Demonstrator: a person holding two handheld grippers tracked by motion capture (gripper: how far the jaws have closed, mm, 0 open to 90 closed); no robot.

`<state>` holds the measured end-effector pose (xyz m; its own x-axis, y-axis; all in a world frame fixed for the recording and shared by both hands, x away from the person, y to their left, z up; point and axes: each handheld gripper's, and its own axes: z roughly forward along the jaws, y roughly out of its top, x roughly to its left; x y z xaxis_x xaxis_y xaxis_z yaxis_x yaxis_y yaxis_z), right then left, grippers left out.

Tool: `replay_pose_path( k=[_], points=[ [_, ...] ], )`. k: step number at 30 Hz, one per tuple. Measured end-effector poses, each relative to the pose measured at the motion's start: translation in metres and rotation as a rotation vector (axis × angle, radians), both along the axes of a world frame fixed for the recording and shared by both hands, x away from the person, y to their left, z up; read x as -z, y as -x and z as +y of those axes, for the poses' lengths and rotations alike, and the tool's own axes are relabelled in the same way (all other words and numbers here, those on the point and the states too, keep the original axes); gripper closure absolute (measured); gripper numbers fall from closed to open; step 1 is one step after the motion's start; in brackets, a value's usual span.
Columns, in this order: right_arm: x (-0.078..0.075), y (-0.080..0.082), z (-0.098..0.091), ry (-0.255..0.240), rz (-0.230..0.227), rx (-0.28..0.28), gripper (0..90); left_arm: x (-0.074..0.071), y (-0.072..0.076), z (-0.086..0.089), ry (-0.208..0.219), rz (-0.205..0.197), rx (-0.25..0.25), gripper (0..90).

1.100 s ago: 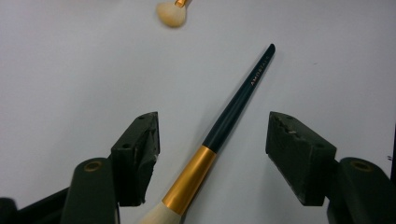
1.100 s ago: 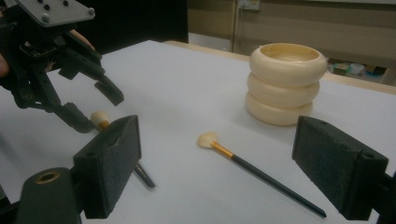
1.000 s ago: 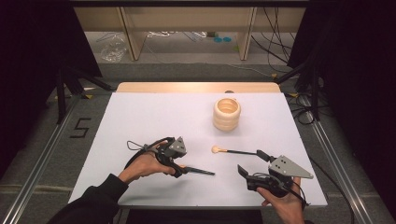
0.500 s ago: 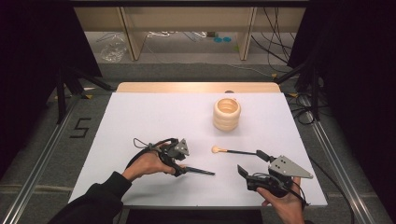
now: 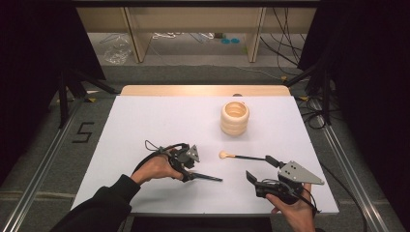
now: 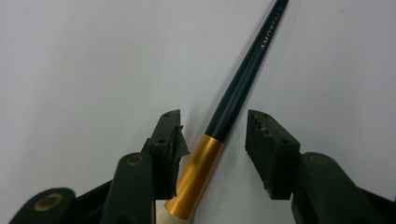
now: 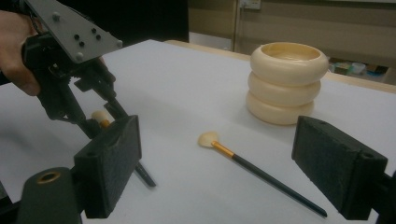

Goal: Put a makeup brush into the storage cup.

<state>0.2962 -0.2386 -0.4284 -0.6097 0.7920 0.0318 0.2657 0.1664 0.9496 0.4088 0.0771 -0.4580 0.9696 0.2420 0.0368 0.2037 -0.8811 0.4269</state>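
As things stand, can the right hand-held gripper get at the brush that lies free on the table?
Probably yes: the right hand-held gripper is open, and the free brush lies on bare table just ahead, with nothing between.

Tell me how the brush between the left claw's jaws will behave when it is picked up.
The brush looks thin, stiff and light. Its handle is round and glossy, so it may roll on the table or slip in the left claw, whose jaws have just been closing around the gold ferrule, apparently touching on one side only.

Ribbed cream holder: set on white table — behind both brushes.
Gold-ferruled dark brush: laid left of cream-tipped dark brush.
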Motion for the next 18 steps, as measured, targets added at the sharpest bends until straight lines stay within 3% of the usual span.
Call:
replay_pose_path(
  k=[2,3,18],
  points=[
    [-0.0002,0.0002,-0.0002,0.003,0.002,0.002,16.8,0.0026,0.0008,-0.0008,0.012,0.012,-0.022,58.1],
    [-0.0002,0.0002,-0.0002,0.003,0.002,0.002,16.8,0.0022,-0.0006,-0.0001,-0.013,0.016,-0.005,59.5],
    [-0.0002,0.0002,0.0001,-0.002,0.006,0.005,17.0,0.0049,-0.0017,0.0006,-0.051,0.055,0.014,67.7]
  ],
)
